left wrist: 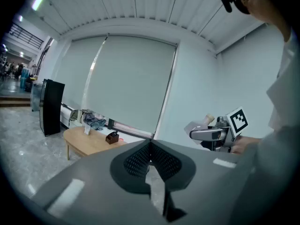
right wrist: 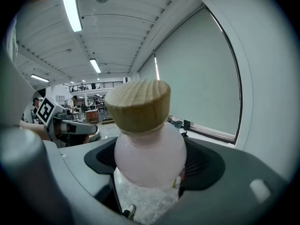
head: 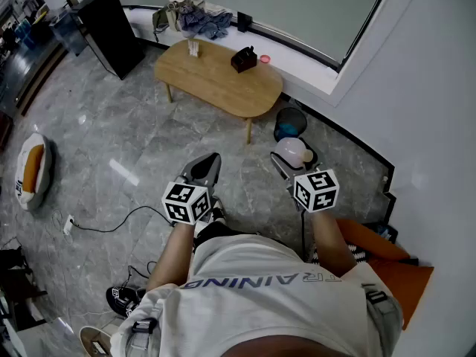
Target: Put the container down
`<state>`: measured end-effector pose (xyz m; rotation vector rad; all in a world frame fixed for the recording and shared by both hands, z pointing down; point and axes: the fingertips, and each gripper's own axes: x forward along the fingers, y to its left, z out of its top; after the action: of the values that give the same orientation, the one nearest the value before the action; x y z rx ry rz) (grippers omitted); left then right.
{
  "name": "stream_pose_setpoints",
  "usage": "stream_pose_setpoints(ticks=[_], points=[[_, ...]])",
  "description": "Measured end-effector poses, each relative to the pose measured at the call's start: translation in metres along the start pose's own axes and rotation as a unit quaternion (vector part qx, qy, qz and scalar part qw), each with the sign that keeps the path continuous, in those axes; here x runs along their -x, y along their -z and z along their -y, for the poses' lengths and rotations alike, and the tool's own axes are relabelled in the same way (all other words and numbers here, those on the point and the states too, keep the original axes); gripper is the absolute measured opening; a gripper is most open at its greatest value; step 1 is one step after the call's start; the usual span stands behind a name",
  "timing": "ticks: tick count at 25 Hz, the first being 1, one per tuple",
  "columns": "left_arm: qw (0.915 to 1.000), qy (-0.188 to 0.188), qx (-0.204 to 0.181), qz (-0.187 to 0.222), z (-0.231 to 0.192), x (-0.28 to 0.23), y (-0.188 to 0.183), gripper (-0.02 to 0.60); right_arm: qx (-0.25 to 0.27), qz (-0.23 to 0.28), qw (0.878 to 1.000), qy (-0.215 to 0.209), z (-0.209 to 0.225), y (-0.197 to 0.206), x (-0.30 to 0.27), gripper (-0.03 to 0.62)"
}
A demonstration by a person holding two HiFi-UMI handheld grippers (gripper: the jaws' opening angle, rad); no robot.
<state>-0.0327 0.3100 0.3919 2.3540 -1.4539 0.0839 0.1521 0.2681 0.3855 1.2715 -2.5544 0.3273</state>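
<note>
We stand on grey marble floor [head: 141, 151], the oval wooden table [head: 216, 80] well ahead, open floor between. Our right claw [head: 286, 162] grips the pale pink wooden-capped container [right wrist: 146, 149] above the floor; our left claw [head: 207, 166] is closed, empty.

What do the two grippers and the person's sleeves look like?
The left gripper and right gripper are grey with black meshed pads. Each carries a white cube with black square markers. The shirt is white, short-sleeved, with blue lettering.
</note>
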Motion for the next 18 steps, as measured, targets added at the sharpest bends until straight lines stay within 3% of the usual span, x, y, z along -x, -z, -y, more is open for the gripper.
stream_pose_setpoints(ticks=[18], points=[[0.9999,-0.012,0.011,-0.003,-0.016,0.011,0.002,0.0,0.009,-0.002,1.0,-0.001,-0.011,-0.002,-0.01,0.413]])
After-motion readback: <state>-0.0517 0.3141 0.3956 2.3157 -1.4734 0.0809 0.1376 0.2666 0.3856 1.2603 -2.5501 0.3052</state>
